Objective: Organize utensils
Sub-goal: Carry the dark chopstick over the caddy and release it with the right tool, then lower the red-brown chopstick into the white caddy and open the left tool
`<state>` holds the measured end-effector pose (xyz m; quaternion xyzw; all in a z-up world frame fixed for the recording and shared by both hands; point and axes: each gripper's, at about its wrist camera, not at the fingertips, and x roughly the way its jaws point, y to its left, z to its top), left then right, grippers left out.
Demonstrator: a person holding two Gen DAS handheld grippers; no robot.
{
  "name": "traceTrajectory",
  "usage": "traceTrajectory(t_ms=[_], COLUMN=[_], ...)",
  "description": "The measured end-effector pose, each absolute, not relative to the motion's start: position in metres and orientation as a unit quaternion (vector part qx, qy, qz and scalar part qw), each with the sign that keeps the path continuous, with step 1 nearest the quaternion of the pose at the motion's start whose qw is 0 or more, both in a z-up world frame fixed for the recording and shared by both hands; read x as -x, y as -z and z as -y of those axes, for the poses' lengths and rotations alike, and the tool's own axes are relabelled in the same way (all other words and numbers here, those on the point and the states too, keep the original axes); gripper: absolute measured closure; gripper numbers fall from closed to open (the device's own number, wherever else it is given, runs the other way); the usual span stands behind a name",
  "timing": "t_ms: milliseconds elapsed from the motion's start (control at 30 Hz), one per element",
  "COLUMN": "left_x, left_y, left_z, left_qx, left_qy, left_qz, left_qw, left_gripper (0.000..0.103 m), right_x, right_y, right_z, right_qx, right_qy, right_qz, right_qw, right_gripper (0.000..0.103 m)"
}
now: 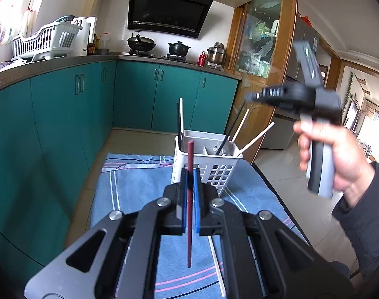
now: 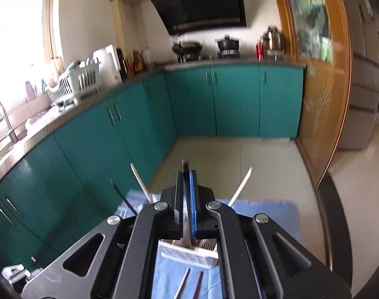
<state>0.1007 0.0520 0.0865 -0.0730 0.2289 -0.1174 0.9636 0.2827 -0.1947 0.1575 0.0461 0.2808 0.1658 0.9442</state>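
Note:
My left gripper (image 1: 190, 174) is shut on a dark red chopstick (image 1: 190, 199), held upright a little in front of the white slotted utensil holder (image 1: 207, 164). The holder stands on a blue striped cloth (image 1: 139, 186) and holds several black and pale chopsticks (image 1: 239, 127). My right gripper (image 2: 187, 174) is shut on a metal utensil with a dark handle (image 2: 187, 224), above the holder (image 2: 189, 255). The right gripper also shows in the left wrist view (image 1: 254, 96), raised at the right in a hand.
A pale chopstick (image 1: 218, 269) lies on the cloth under my left gripper. A pale chopstick (image 2: 182, 285) and a dark red one (image 2: 198, 285) lie on the cloth in the right wrist view. Teal cabinets (image 1: 64, 124) run along the left and back. A wooden glass door (image 1: 264, 49) stands at right.

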Motion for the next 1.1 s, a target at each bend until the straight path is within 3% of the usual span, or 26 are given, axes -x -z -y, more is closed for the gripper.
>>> traceTrajectory(t_ms=[33, 67, 100, 167, 267, 300, 367, 500, 567, 633, 733, 833, 1100], left_x=[-0.101, -0.101, -0.101, -0.102, -0.101, -0.102, -0.102, -0.101, -0.1, -0.1, -0.103, -0.115, -0.165], left_y=[-0.086, -0.086, -0.086, -0.086, -0.085, -0.084, -0.083, -0.083, -0.085, -0.09, -0.107, -0.132, -0.235], left_z=[-0.052, -0.052, -0.051, -0.05, -0.048, -0.046, -0.045, -0.038, -0.033, -0.029, -0.018, -0.011, 0.022], left_qx=[0.074, 0.074, 0.073, 0.075, 0.072, 0.07, 0.07, 0.067, 0.06, 0.061, 0.054, 0.045, 0.0], left_qy=[0.116, 0.114, 0.113, 0.113, 0.109, 0.107, 0.104, 0.099, 0.098, 0.104, 0.101, 0.095, 0.09], left_qz=[-0.229, -0.229, -0.23, -0.23, -0.227, -0.227, -0.227, -0.225, -0.225, -0.223, -0.216, -0.209, -0.161], left_qw=[0.964, 0.964, 0.964, 0.964, 0.965, 0.965, 0.966, 0.967, 0.968, 0.967, 0.97, 0.972, 0.983], left_gripper=[0.099, 0.099, 0.099, 0.099, 0.099, 0.099, 0.099, 0.099, 0.099, 0.099, 0.099, 0.099, 0.099], right_x=[-0.282, -0.278, -0.273, -0.253, -0.205, -0.182, -0.135, -0.08, -0.079, -0.102, -0.119, -0.136, -0.135], right_y=[-0.151, -0.147, -0.144, -0.146, -0.147, -0.143, -0.121, -0.05, -0.023, -0.016, 0.0, 0.013, 0.018], right_z=[0.195, 0.194, 0.197, 0.21, 0.242, 0.255, 0.284, 0.318, 0.328, 0.331, 0.328, 0.327, 0.312], right_qx=[-0.043, -0.042, -0.043, -0.054, -0.071, -0.085, -0.121, -0.135, -0.146, -0.181, -0.147, -0.19, -0.161], right_qy=[-0.166, -0.167, -0.168, -0.162, -0.149, -0.141, -0.113, -0.085, -0.061, -0.118, -0.101, -0.131, -0.155], right_qz=[-0.286, -0.286, -0.285, -0.253, -0.177, -0.14, -0.069, -0.046, -0.084, -0.157, -0.197, -0.253, -0.278], right_qw=[0.943, 0.943, 0.943, 0.952, 0.97, 0.976, 0.984, 0.986, 0.984, 0.964, 0.964, 0.94, 0.934], right_gripper=[0.094, 0.08, 0.056, 0.037, 0.024, 0.013, 0.003, 0.003, 0.003, 0.003, 0.003, 0.003, 0.003])
